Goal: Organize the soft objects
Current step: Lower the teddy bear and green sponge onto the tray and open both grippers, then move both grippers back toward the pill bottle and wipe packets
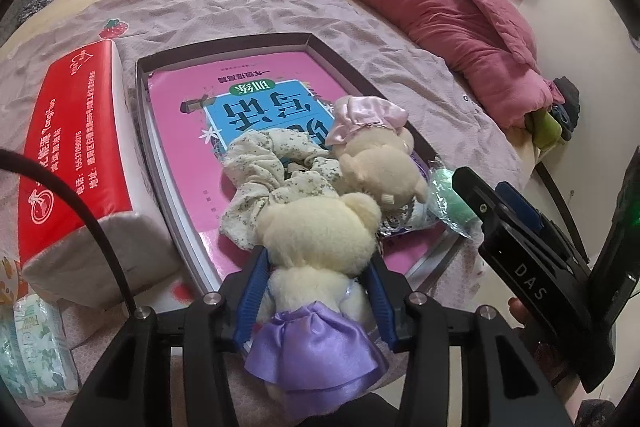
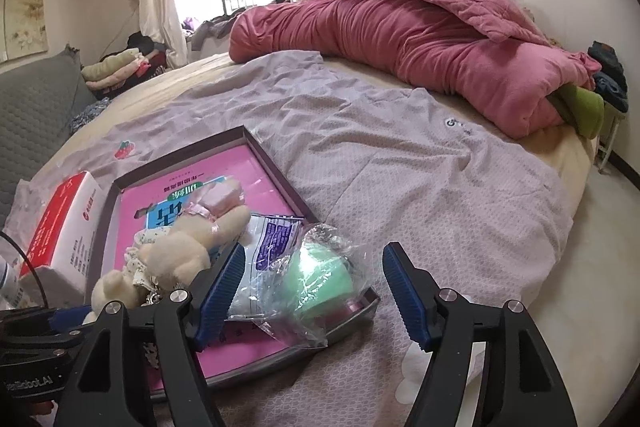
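A cream teddy bear in a purple satin skirt [image 1: 320, 267] lies over the near edge of a shallow dark-rimmed tray [image 1: 224, 45], its head inside the tray and its skirt hanging out over the bedspread. The left gripper [image 1: 316, 267] has its two blue pads clamped against the bear's body, one on each side. Just beyond the head lie a floral fabric scrunchie [image 1: 272, 171] and a second cream bear with a pink satin cap [image 1: 380, 155], both resting on the pink book [image 1: 240, 83] that covers the tray floor. At the tray's near right corner a clear plastic bag holding a green soft item [image 2: 320, 267] lies partly over the rim, with a white and purple printed packet [image 2: 272, 239] beside it. The right gripper [image 2: 312, 287] hovers there with its fingers wide apart; the bag lies between them, and neither pad presses on it. To the left of the tray stands a red and white tissue pack [image 1: 76, 163]. The tray sits on a lilac bedspread [image 2: 400, 167], near its left front edge, and a rolled pink quilt [image 2: 420, 39] lies along the far side of the bed.
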`<control>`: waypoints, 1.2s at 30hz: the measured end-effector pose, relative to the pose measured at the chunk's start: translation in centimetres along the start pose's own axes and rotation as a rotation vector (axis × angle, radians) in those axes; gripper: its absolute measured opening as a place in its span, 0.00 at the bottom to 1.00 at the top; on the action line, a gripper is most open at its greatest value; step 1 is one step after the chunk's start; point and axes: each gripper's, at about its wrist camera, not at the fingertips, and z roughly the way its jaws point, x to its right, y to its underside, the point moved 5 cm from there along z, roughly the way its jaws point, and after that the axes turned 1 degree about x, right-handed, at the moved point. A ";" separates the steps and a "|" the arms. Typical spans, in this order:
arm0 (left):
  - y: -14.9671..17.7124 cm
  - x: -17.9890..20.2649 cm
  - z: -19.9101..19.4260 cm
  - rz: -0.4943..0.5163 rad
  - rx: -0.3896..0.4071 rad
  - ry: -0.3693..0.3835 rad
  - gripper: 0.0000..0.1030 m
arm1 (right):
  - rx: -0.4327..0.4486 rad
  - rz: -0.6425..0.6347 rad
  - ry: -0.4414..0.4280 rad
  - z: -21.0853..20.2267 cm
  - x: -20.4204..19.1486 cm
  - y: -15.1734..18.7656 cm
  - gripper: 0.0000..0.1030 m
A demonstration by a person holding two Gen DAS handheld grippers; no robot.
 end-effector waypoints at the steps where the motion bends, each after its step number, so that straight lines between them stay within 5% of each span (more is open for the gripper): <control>1: 0.0 0.0 -0.1 0.000 0.000 0.004 0.49 | 0.005 0.000 0.002 -0.2 0.0 -0.1 0.71; 19: -1.5 -0.6 -3.8 -0.010 0.084 0.031 0.57 | 0.033 0.005 -0.025 -1.4 -0.3 -0.6 0.71; 28: 2.8 -1.2 -5.1 0.061 0.019 -0.077 0.57 | 0.049 0.012 -0.043 -2.1 -0.9 -1.0 0.71; 36: 2.8 -1.8 -2.7 0.048 -0.007 -0.126 0.57 | 0.054 0.010 -0.049 -2.5 -1.1 -1.1 0.71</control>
